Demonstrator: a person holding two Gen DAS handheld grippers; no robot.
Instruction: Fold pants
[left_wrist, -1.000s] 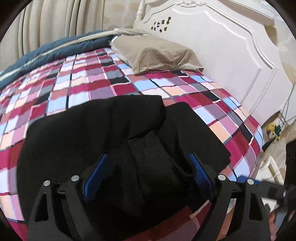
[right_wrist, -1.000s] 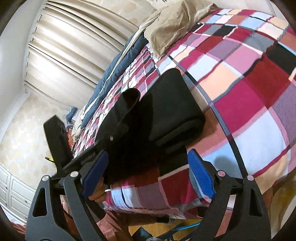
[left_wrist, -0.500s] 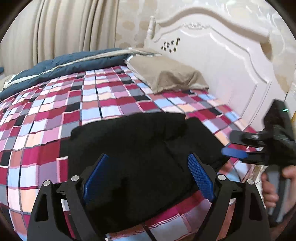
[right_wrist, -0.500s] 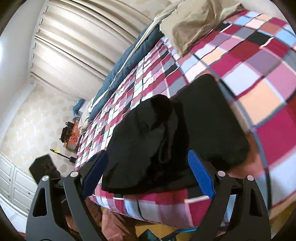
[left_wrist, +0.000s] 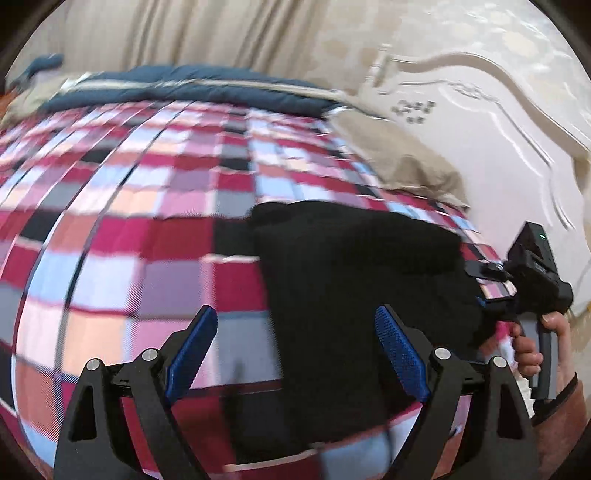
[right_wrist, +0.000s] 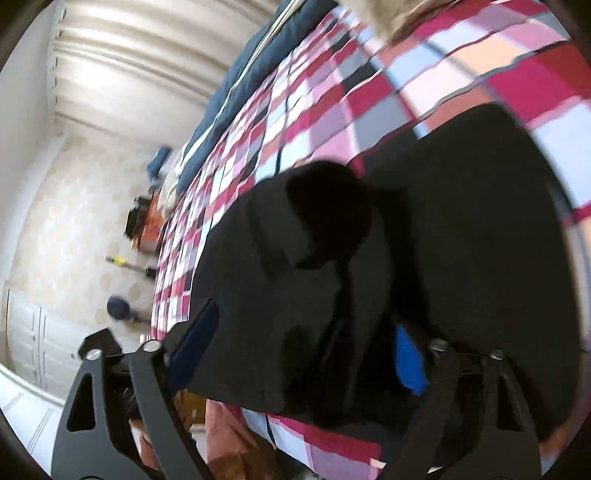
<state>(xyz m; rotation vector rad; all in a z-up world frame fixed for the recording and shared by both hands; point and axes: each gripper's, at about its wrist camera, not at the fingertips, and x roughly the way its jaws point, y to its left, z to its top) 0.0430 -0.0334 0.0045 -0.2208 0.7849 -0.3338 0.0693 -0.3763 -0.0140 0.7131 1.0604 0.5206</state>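
The black pants lie folded in a thick bundle near the front edge of the plaid bed; they also fill the right wrist view. My left gripper is open and empty, pulled back, with the bundle ahead and to its right. My right gripper is open with its jaws either side of the bundle's near edge; cloth covers part of the blue pads. It also shows in the left wrist view, held by a hand at the bundle's right end.
The plaid bedspread stretches left and back. A beige pillow and white headboard are at the right, a navy quilt along the back. Floor clutter and a white cabinet lie beyond the bed.
My left gripper has swung left and back off the pants, which now sit to its right. My right gripper has moved in over the bundle's edge. Both views are motion-blurred.
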